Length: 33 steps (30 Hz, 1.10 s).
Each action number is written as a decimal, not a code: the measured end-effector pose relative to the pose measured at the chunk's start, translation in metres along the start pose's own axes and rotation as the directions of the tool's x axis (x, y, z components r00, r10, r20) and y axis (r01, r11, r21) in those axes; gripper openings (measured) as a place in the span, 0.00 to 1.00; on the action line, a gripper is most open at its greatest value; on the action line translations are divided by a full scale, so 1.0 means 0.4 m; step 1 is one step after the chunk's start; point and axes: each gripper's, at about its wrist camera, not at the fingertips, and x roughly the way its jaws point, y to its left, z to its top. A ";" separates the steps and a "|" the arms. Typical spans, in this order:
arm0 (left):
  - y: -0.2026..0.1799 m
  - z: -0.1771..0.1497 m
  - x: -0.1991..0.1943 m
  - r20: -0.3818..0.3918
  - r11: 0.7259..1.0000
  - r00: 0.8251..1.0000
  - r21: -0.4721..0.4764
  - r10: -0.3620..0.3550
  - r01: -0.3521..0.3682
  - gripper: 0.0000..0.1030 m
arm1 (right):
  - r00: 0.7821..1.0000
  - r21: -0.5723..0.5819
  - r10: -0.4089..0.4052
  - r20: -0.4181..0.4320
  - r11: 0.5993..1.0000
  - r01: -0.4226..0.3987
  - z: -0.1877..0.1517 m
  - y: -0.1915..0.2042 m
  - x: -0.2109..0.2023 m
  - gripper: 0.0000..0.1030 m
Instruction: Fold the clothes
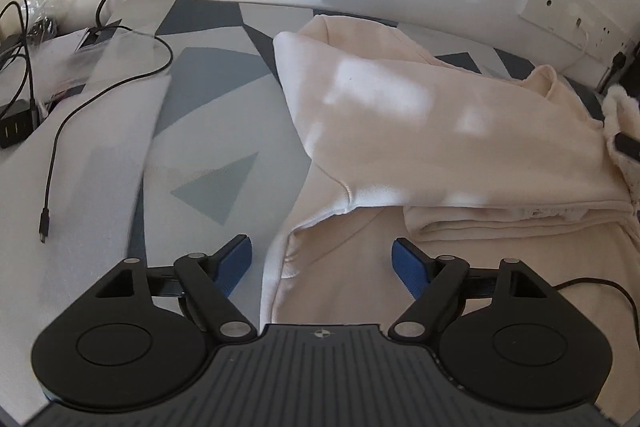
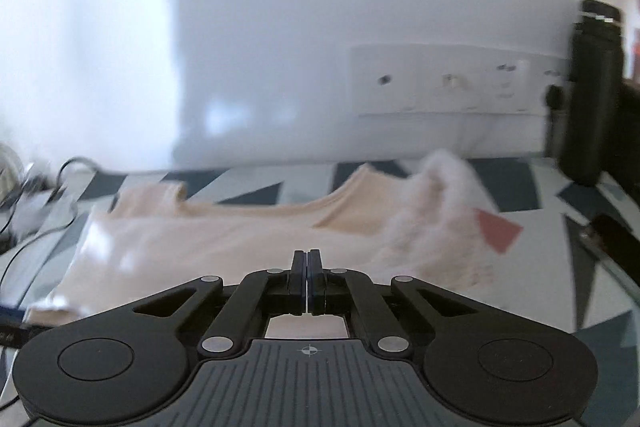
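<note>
Left gripper sits at the bottom centre of its frame with the blue pads spread wide, nothing between them. Right gripper, bottom centre of its own view, has its fingers pressed together. No cloth shows between the tips, though that view is smeared by blur, so a thin pinch of fabric cannot be ruled out.

The garment, a cream sweatshirt, lies on the patterned bedspread and fills the right half of the left wrist view. One panel is already turned over the body, its folded edge running from the upper middle of the frame down toward the lower centre. A cuffed sleeve end sits just above the open pads, slightly right of centre, and a fleecy lining shows at the far right edge.

From the right wrist view the sweatshirt stretches left to right across the middle of the frame, so its long axis lies crosswise to those fingers.

My read: the left gripper is the nearer one, with the near edge directly ahead of its open pads, and it looks the likelier to take the next hold.

A black cable trails down the left of the frame, well apart from the cloth.
</note>
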 end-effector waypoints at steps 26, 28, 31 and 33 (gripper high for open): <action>-0.049 -0.029 0.022 -0.021 0.996 0.998 0.069 0.058 -0.057 0.98 | 0.959 -0.092 -0.240 0.148 0.963 0.255 -0.039 -0.030 -0.053 0.19; -0.051 -0.029 0.023 -0.022 0.996 0.998 0.067 0.062 -0.061 0.99 | 0.968 -0.110 -0.178 0.174 0.974 0.199 -0.036 -0.017 -0.069 0.19; -0.055 -0.028 0.025 -0.025 0.996 0.997 0.064 0.069 -0.067 0.99 | 0.988 -0.176 -0.089 0.128 0.978 0.111 -0.041 0.014 -0.052 0.19; -0.056 -0.027 0.025 -0.027 0.996 0.997 0.063 0.070 -0.068 0.99 | 0.996 -0.231 -0.049 0.073 0.971 0.065 -0.052 0.040 -0.025 0.19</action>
